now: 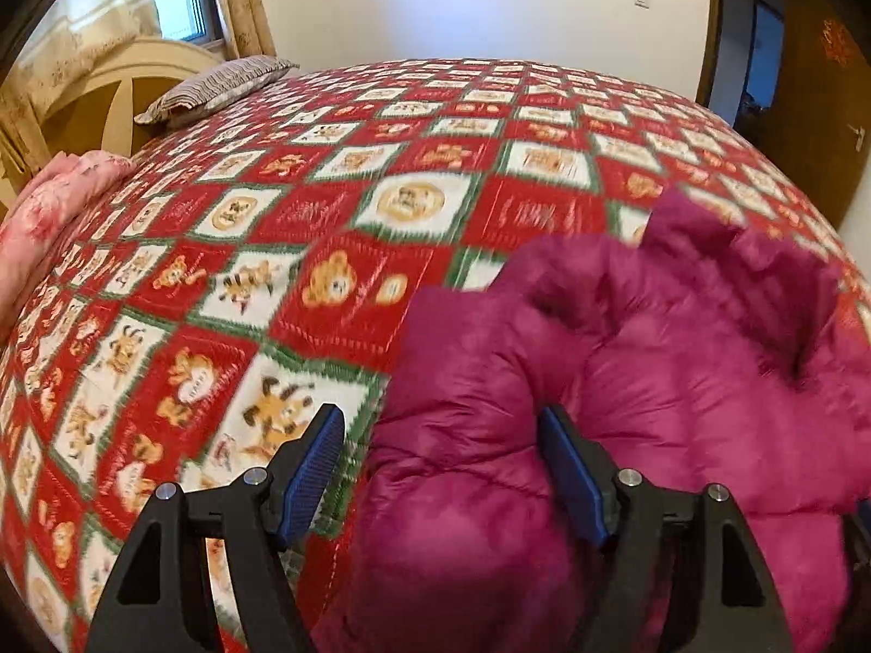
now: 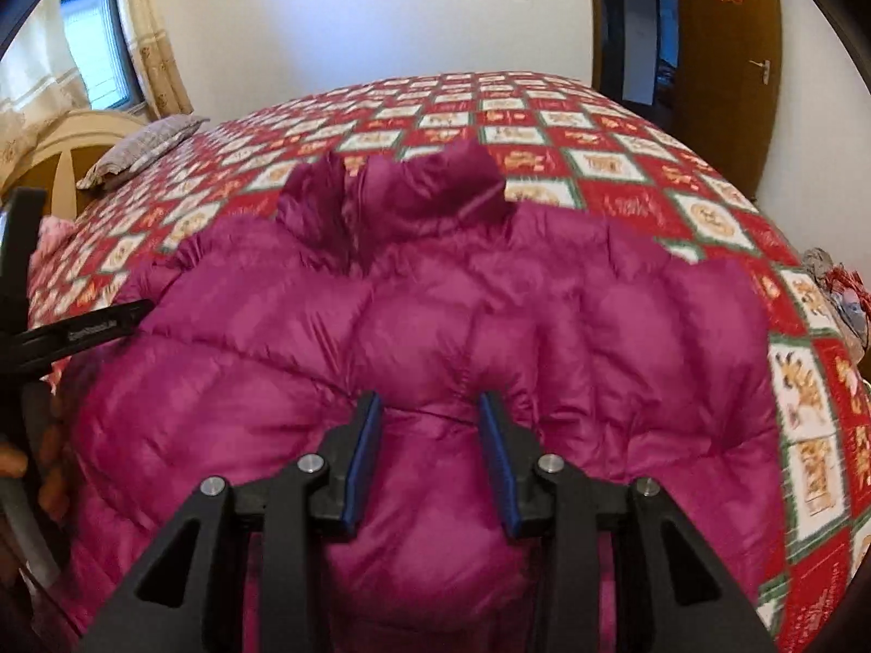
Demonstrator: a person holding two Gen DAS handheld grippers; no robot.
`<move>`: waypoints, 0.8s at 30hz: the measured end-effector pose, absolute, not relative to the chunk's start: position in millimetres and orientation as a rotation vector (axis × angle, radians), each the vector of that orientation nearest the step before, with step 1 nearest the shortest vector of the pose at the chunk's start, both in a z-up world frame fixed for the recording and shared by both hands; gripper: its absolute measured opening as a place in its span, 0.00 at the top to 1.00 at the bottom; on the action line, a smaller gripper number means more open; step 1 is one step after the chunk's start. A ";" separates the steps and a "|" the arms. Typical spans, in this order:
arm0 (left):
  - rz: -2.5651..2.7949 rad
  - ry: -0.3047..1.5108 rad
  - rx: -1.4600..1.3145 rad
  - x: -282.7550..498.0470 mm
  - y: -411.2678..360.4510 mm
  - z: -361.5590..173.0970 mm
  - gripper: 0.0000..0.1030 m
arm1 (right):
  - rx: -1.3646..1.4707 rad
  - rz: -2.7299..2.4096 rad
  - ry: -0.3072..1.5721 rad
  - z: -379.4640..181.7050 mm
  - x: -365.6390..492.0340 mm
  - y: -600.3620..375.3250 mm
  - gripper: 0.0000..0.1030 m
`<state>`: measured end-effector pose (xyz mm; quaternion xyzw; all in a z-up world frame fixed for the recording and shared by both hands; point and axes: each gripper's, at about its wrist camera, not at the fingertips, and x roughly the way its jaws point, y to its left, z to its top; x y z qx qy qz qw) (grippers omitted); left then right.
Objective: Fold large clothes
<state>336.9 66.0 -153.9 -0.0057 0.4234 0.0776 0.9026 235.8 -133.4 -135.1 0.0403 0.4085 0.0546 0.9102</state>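
Observation:
A magenta puffer jacket (image 2: 435, 326) lies on the bed, collar toward the far side. In the left wrist view it (image 1: 653, 370) fills the lower right. My left gripper (image 1: 441, 424) is open wide, its jaws straddling the jacket's left edge, with a fold of fabric bulging between them. My right gripper (image 2: 430, 408) is open above the jacket's near middle, jaws apart with fabric between them. The left gripper's body (image 2: 81, 334) shows at the left edge of the right wrist view.
The bed has a red, white and green patchwork quilt (image 1: 326, 250). A striped pillow (image 1: 218, 87) and a pink floral bundle (image 1: 49, 212) lie near the headboard at left. A brown door (image 2: 724, 54) stands at the far right. Small items (image 2: 838, 283) sit at the bed's right edge.

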 end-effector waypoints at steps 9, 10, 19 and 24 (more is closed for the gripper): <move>0.195 0.871 -0.068 337.2 74.5 -170.1 0.09 | 0.119 0.134 0.854 -141.2 236.9 -136.8 0.60; 0.187 0.868 -0.086 335.2 76.3 -169.6 0.09 | 0.109 0.131 0.864 -138.8 236.7 -135.6 0.60; 0.158 0.645 -0.142 288.6 77.2 -141.0 0.09 | 0.273 0.076 0.873 -73.9 294.3 -161.5 0.32; 0.182 0.674 -0.029 294.6 59.2 -142.8 0.09 | 0.387 -0.016 0.948 -78.0 364.3 -174.6 0.31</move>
